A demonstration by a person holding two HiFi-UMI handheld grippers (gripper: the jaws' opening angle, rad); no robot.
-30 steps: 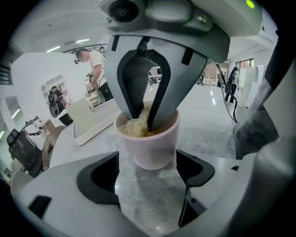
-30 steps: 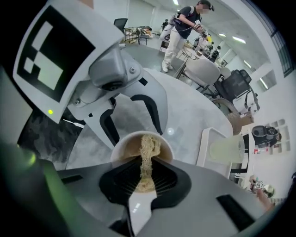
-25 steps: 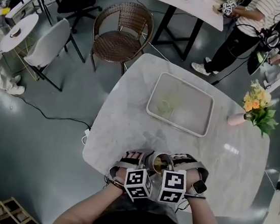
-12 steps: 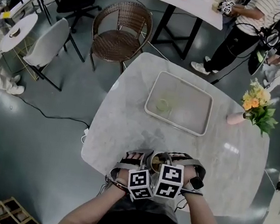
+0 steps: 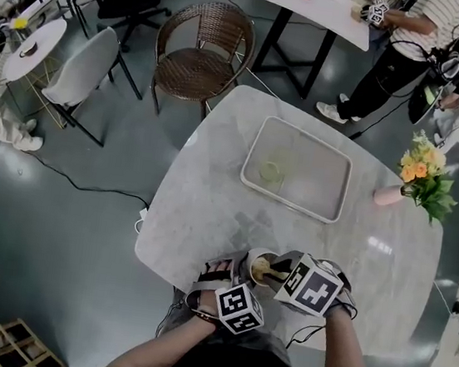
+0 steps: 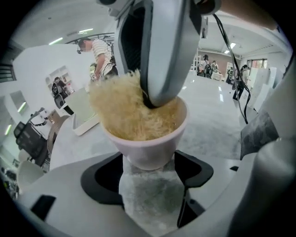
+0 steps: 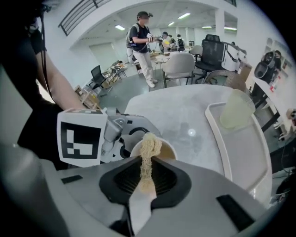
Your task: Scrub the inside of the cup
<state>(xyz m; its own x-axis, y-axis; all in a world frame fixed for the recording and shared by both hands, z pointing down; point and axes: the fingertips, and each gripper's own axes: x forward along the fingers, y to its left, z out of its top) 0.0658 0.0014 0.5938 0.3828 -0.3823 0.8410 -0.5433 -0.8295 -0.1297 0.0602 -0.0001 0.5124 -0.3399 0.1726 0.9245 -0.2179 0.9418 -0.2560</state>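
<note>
A pale cup stands at the marble table's near edge. My left gripper is shut on its base; the jaws have just been closing with the cup between them. My right gripper comes in from the right, shut on a tan fibrous scrubber that hangs from its jaws into the cup. In the left gripper view the scrubber fills the cup's mouth, and a grey finger of the right gripper pushes down into it.
A white tray lies on the table's far half with a pale green item in it. A pink vase of flowers stands at the right edge. A wicker chair and standing people are beyond the table.
My right gripper has rolled, and its marker cube now tips to the right. The left gripper's cube has slid down and right. The cup stays at the near edge.
</note>
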